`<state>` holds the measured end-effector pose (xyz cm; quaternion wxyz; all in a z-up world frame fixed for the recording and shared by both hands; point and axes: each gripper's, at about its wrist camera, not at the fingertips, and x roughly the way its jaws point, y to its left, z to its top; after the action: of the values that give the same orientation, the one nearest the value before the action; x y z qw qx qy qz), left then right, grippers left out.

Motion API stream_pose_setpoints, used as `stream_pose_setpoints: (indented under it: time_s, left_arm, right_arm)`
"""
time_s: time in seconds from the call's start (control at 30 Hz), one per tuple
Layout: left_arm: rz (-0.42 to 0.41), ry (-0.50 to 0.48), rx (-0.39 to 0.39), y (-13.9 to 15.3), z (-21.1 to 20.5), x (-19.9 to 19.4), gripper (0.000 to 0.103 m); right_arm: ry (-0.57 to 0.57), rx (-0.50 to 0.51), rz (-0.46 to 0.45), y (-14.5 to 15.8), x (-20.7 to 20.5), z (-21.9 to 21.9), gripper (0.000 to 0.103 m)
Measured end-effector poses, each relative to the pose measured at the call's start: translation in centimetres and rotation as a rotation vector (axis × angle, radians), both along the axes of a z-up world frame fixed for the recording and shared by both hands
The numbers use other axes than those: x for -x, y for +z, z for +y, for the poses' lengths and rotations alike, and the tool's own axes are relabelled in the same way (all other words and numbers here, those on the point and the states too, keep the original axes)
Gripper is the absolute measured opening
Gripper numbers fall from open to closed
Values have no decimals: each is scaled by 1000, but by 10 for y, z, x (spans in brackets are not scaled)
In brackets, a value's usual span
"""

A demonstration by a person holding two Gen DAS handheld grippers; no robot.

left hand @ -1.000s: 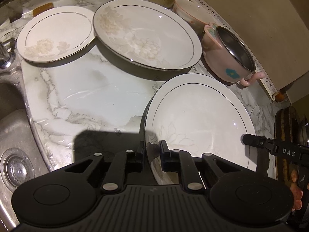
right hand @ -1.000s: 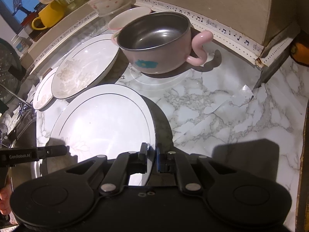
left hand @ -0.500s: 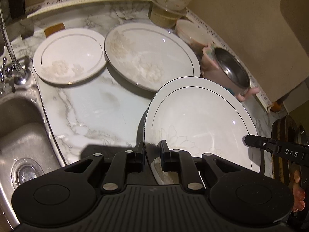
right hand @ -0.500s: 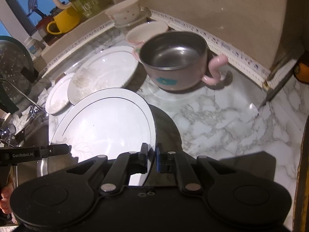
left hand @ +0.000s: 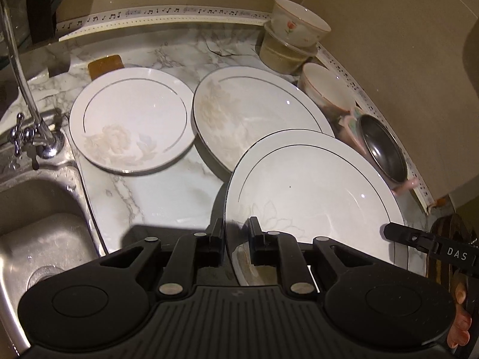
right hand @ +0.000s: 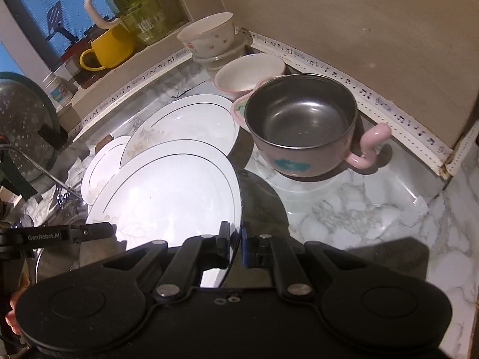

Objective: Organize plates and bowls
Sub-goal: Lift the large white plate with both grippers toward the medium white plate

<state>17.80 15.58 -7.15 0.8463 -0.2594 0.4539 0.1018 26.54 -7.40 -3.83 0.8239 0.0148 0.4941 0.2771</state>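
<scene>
Both grippers hold one large white plate (left hand: 311, 191) by opposite rims, lifted above the marble counter (left hand: 155, 197). My left gripper (left hand: 236, 233) is shut on its near-left rim. My right gripper (right hand: 236, 239) is shut on its right rim (right hand: 167, 197). A second large plate (left hand: 254, 116) and a smaller plate (left hand: 131, 119) lie on the counter beyond. A pink steel-lined bowl with handles (right hand: 302, 131) stands right of the plates, with a pink-rimmed bowl (right hand: 248, 74) behind it and stacked bowls (left hand: 293, 36) in the corner.
A steel sink (left hand: 39, 239) and tap (left hand: 33, 137) lie at the left. A ledge holds a yellow mug (right hand: 110, 48) and a glass jug (right hand: 140, 9). A colander (right hand: 24, 125) hangs at far left. The tiled wall (right hand: 359, 30) closes the back right.
The held plate has risen and both grippers have pulled back and up, so more of the counter, sink, tap and back ledge shows. Both grips are unchanged.
</scene>
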Motion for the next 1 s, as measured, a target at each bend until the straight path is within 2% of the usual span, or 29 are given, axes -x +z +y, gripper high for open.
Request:
stream_pose_setpoints:
  time_s: [0.23, 1.0]
  left_arm:
    - [-24, 29, 7, 4, 21, -17, 14]
    - [-23, -9, -126, -1, 77, -94, 14]
  right_arm:
    - [-8, -36, -16, 4, -18, 13, 8]
    - [-112, -106, 45, -25, -62, 53, 8]
